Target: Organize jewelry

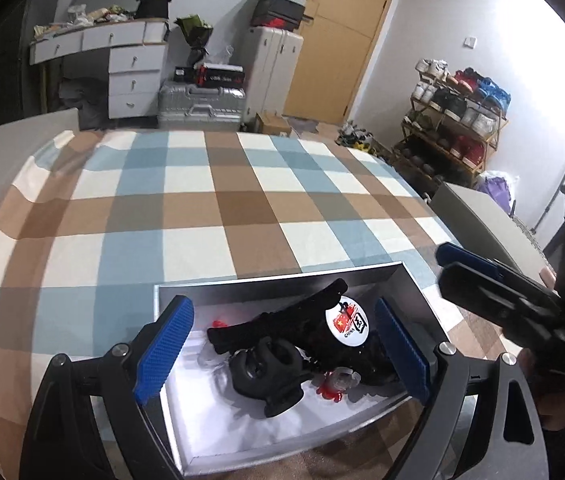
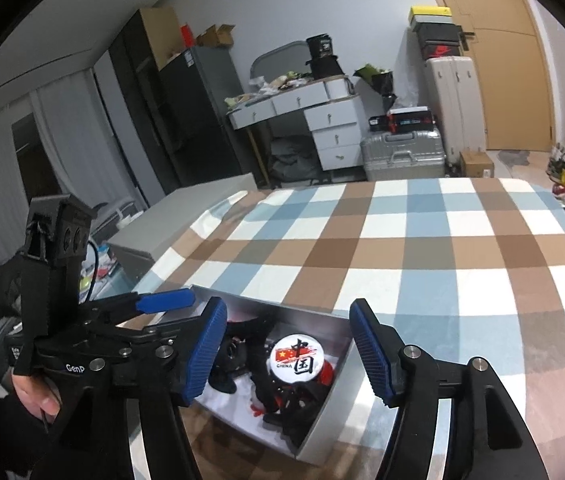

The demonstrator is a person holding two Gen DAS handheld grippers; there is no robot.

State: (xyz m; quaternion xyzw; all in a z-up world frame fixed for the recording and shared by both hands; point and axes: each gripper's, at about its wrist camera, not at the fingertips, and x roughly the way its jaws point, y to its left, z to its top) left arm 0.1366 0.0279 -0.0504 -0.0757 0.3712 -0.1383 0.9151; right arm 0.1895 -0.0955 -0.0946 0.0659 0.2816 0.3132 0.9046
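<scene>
Matt checked cloth (image 1: 242, 200), ribbed tongs pads (image 1: 162, 356)

A blue, brown and white checked cloth (image 1: 218, 208) covers the table. The grey box (image 1: 418, 292) holds black clips (image 1: 282, 328) and a white badge (image 1: 347, 322) with red.

We see a bed covered by a checked cloth (image 1: 242, 208) of blue, brown and white squares, stretching away from us toward the far wall. Directly on it, at the near edge, lies one thing: an open rectangular box (image 1: 422, 292) with silver-grey walls and a white lining. The box sits flat on the cloth, its long sides running roughly left to right. In the right wrist view the same box (image 2: 338, 404) lies at the near left of the checked cloth (image 2: 422, 248).
</scene>
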